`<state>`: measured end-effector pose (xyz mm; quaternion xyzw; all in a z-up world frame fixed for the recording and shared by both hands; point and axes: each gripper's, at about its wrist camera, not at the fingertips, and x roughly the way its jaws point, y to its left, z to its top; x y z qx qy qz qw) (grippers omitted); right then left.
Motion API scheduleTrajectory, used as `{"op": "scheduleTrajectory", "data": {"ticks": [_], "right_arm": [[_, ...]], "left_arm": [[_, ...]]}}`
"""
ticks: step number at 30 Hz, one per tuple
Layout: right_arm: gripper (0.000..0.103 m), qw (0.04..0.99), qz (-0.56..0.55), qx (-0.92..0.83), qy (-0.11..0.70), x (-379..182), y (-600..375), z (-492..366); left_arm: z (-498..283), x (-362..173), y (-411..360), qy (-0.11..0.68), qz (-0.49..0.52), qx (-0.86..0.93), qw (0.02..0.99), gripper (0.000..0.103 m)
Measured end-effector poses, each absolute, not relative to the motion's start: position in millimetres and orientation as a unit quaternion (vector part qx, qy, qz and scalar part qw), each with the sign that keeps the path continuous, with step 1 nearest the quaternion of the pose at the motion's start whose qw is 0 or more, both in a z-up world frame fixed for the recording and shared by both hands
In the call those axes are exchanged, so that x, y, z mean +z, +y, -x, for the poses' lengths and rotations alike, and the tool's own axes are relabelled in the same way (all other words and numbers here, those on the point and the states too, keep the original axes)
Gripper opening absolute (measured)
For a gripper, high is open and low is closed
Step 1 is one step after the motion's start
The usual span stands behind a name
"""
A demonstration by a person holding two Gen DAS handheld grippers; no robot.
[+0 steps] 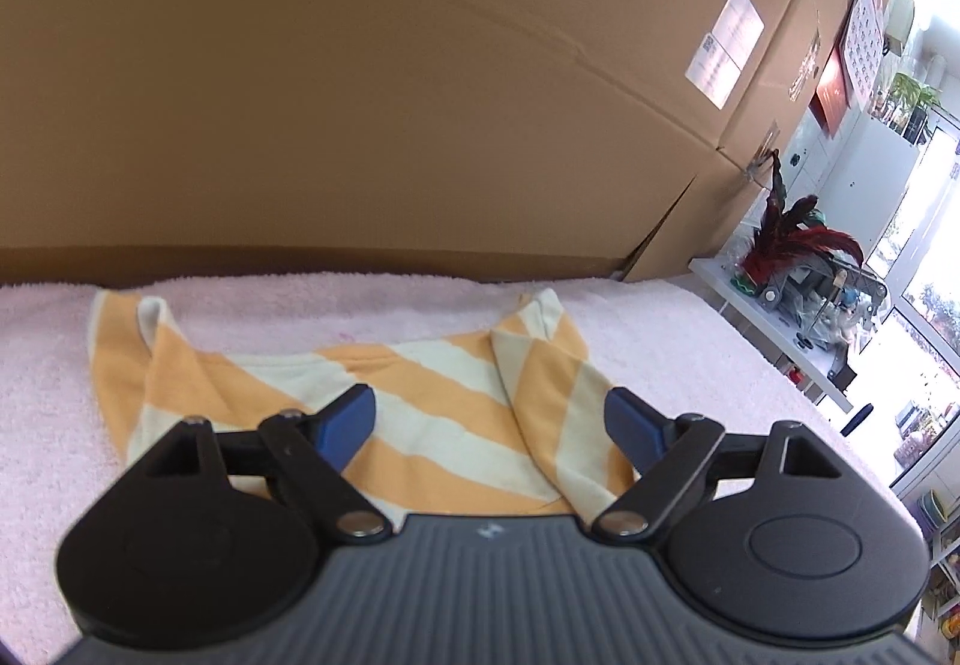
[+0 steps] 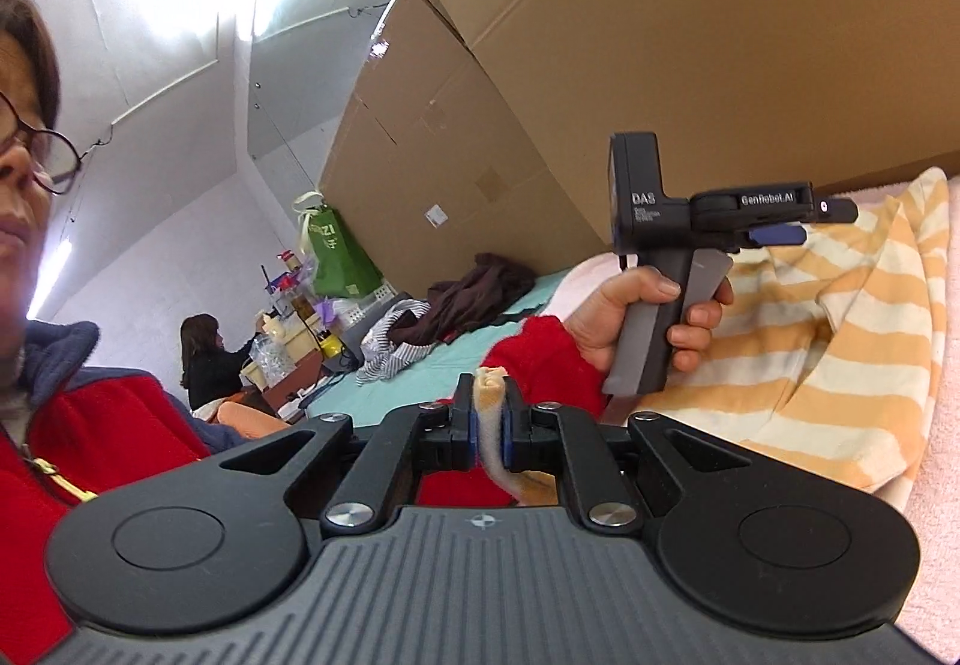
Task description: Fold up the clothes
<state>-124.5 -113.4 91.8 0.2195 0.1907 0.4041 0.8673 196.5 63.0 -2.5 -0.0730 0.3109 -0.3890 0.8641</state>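
Observation:
An orange-and-cream striped shirt (image 1: 444, 413) lies on a pink towel (image 1: 678, 359), both sleeves folded inward over its body. My left gripper (image 1: 489, 428) hovers open just above the shirt's near part, its blue pads (image 1: 345, 425) wide apart with nothing between them. In the right wrist view the same shirt (image 2: 840, 353) spreads to the right, and my right gripper (image 2: 491, 422) is shut on a bunched edge of its fabric. The left gripper (image 2: 780, 227), held by a hand in a red sleeve, sits over the shirt there.
Large cardboard boxes (image 1: 390, 83) stand right behind the towel. A white shelf with clutter (image 1: 798, 305) is at the right. Farther along a teal surface (image 2: 456, 353) lie dark and striped clothes (image 2: 432, 317). The person holding the grippers is close at left; another person (image 2: 207, 359) sits farther back.

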Motion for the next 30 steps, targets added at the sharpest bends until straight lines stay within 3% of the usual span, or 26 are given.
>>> {"op": "scheduleTrajectory", "data": {"ticks": [24, 30], "right_arm": [[0.011, 0.862, -0.251, 0.321, 0.300, 24.0, -133.0, 151.9], [0.016, 0.866, -0.248, 0.307, 0.307, 23.5, -140.9, 161.9]], "left_arm": [[-189.5, -11.0, 49.5, 0.316, 0.030, -0.397, 0.861, 0.088], [-183.1, -6.3, 49.6, 0.301, 0.024, -0.413, 0.859, 0.087]]}}
